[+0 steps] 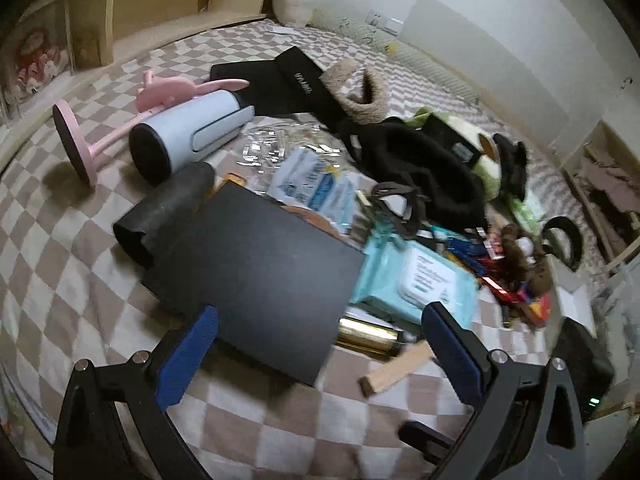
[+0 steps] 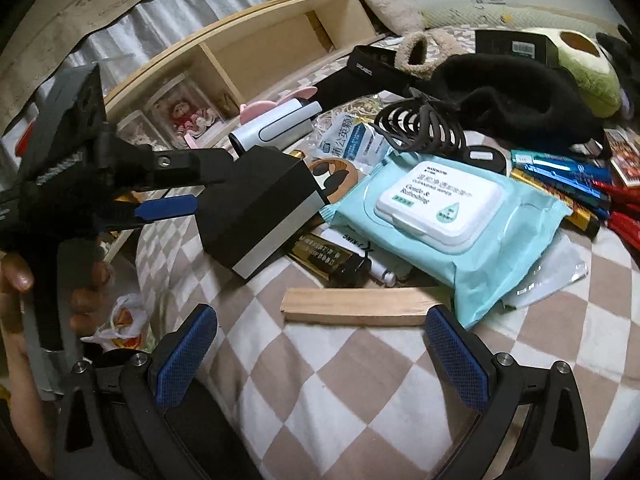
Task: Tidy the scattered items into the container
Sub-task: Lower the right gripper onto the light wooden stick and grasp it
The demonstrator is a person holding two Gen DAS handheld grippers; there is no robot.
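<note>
Clutter covers the checked bedspread (image 2: 360, 380), and no container is plainly in view unless the black box (image 2: 260, 208) is meant to serve as one. In the right wrist view the left gripper (image 2: 192, 184) reaches in from the left with its jaws set either side of that box's upper corner; the box sits tilted, one edge raised off the bedspread, so it looks gripped, though I cannot tell how firmly. The left wrist view shows the same black box (image 1: 256, 280) lying between that gripper's blue pads (image 1: 188, 356), which stand wide apart there. The right gripper (image 2: 320, 348) hangs empty, jaws well apart, just in front of a wooden block (image 2: 356, 308) and near the teal pack of wet wipes (image 2: 440, 224). Judging by looks, the block is stiff, light and square-sided, so a pinch across its narrow width near the middle should hold. The wipes pack is soft and slick; its hard white lid is the safer place to grip. The dark hair claw (image 2: 424, 128) behind it is springy and easily snagged.
</note>
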